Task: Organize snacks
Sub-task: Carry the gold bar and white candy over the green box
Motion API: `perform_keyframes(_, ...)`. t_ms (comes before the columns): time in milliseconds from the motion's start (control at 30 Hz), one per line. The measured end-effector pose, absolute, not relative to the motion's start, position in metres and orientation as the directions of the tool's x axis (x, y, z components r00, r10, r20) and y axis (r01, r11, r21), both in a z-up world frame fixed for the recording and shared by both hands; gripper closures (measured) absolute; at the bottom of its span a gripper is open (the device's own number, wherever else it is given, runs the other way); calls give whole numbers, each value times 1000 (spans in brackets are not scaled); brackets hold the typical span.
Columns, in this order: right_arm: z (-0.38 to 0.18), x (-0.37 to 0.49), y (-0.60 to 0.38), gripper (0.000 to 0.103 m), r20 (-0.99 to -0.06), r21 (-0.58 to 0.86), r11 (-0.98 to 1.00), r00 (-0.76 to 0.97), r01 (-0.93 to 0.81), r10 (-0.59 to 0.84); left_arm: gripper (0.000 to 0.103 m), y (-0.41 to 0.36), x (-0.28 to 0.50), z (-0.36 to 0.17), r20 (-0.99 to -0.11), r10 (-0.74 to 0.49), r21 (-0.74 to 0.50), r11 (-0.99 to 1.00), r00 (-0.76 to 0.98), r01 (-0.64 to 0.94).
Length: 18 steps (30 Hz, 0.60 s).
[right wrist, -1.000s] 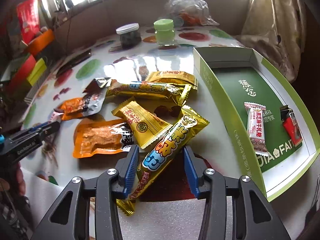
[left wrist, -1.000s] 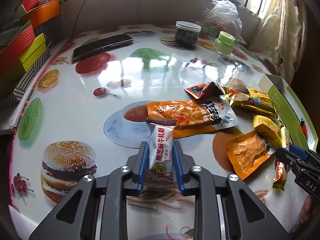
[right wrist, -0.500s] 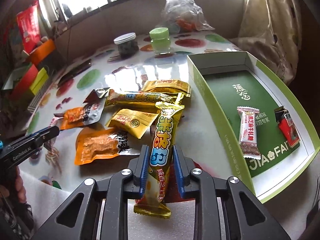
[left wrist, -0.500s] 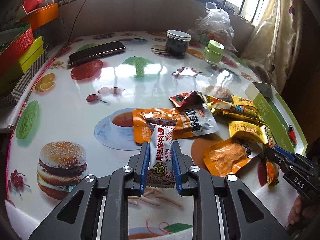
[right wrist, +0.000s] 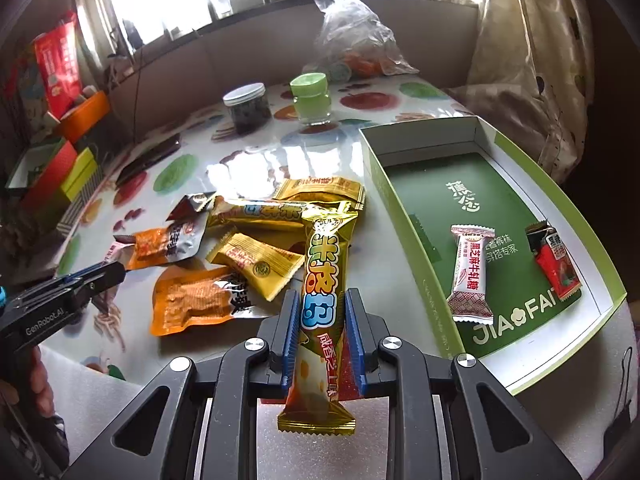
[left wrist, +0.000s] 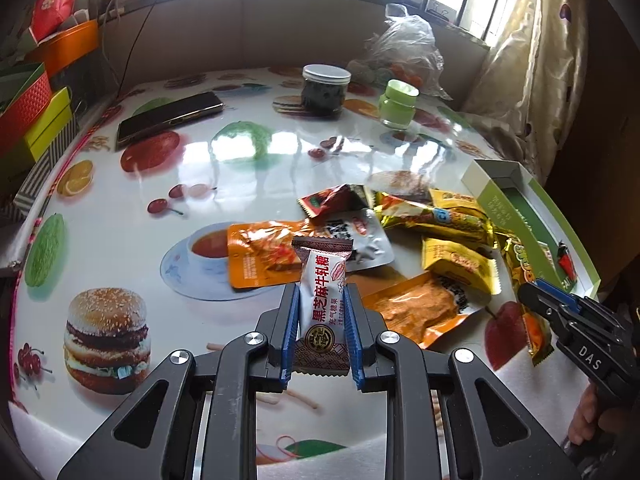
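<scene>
Snacks: loose pile on the table, mid-right in left wrist view, beside the green box. Two pcs already in box: white nougat candy and a red pack, lying apart on the green floor.

R gripper clamped tight on long gold snack bar, pads on its lower half, bar upright btw the fingers, top end leaning over the pile, bottom seal hanging below the pads. L gripper closed on a white nougat candy pack, same type as the one in box; pack stands upright, looks lifted off the table.

Rest of pile: orange pouch, yellow pack, second gold bar, gold flat pack, orange/silver pouch, red-brown wrapper.

Step in hand (my read): carry both to box. To do well: lift R bar clear of the pile first so its top doesn't drag the neighbours, cross over the box wall not into it, lay bar flat along free floor left of the candy. L is further off, should prob wait or come in behind R so grippers don't clash. Release low; foil is slippery.

Background: dark jar, green jar, phone, plastic bag.
</scene>
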State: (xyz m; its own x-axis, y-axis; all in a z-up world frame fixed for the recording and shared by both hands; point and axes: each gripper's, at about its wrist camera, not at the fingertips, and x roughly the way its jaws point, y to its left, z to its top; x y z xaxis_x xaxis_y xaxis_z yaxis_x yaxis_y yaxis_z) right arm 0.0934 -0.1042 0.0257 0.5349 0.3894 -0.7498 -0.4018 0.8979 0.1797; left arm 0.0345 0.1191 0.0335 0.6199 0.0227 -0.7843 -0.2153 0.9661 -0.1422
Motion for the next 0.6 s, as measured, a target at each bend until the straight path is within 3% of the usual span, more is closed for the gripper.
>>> perform_keyframes(600, 51, 91, -118, 82, -701, 199, 885, 569, -422, 429, 80, 81, 44, 64, -751, -4, -132, 981, 661, -144)
